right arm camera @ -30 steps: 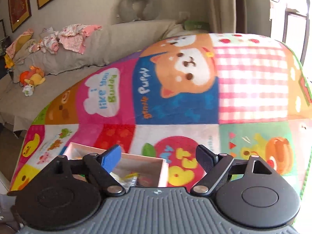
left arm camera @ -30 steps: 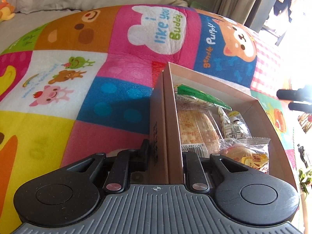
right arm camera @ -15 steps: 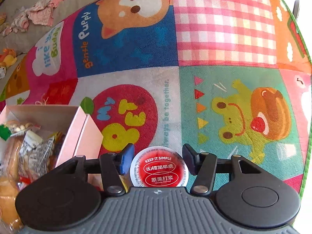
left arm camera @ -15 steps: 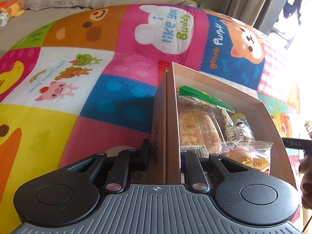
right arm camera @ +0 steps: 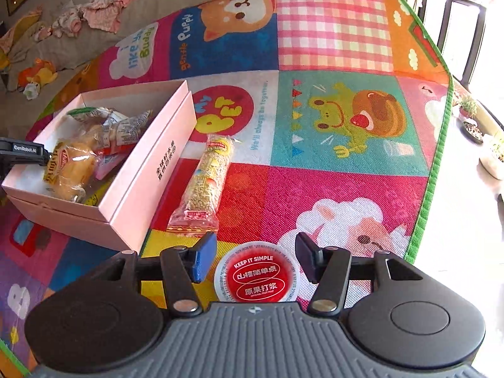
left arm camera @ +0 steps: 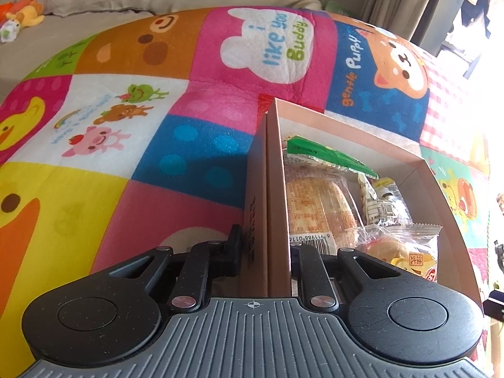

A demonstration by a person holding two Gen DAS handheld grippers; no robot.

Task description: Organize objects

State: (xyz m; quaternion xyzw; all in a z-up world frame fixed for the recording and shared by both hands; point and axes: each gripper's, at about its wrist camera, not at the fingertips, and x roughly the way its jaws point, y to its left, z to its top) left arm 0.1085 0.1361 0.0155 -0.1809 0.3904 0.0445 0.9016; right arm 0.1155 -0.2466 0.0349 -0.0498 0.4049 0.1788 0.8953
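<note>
Red-lidded cup (right arm camera: 257, 278) sits between right tongs (right arm camera: 255, 260) — untouched.

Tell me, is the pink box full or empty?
Partly full. The box is open on top, and snack packets fill its near end, while the far end shows bare floor.

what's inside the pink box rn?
Pink box: wrapped snacks, namely a green-topped packet, an orange bread pack and a yellow bun. Anything beneath them is covered.

Left gripper (left arm camera: 266, 249) jaws clamped; right gripper (right arm camera: 255, 260) jaws part-closed, freshly narrowed, both angled downward
</note>
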